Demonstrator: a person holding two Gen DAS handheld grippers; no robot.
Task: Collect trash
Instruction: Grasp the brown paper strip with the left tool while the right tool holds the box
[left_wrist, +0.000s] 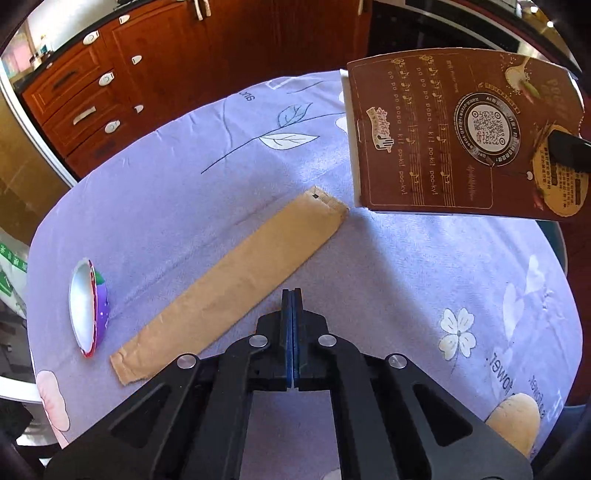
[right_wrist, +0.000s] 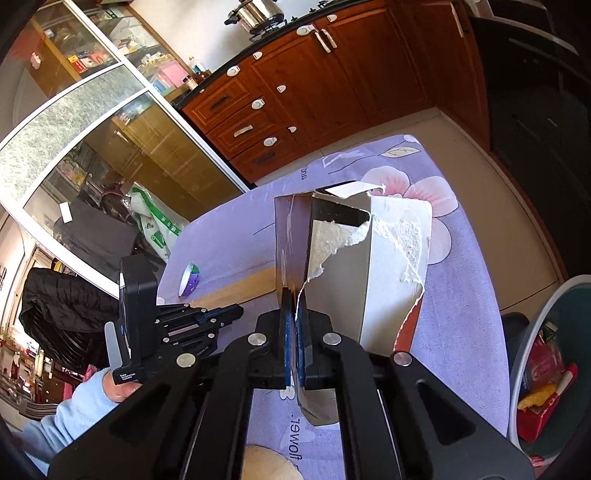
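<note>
The right gripper (right_wrist: 294, 314) pinches the torn brown cardboard snack box (right_wrist: 354, 266) above the lilac flowered tablecloth (left_wrist: 369, 258) (white inside showing). The left gripper (left_wrist: 292, 301), jaws pressed together and empty, hovers over a flat tan paper sleeve (left_wrist: 236, 284), a purple foil cup (left_wrist: 90, 306) at nine o'clock.

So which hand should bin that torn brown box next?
Right: its tongs already grip the torn brown cardboard box, and the grey trash bin sits on that side.
</note>
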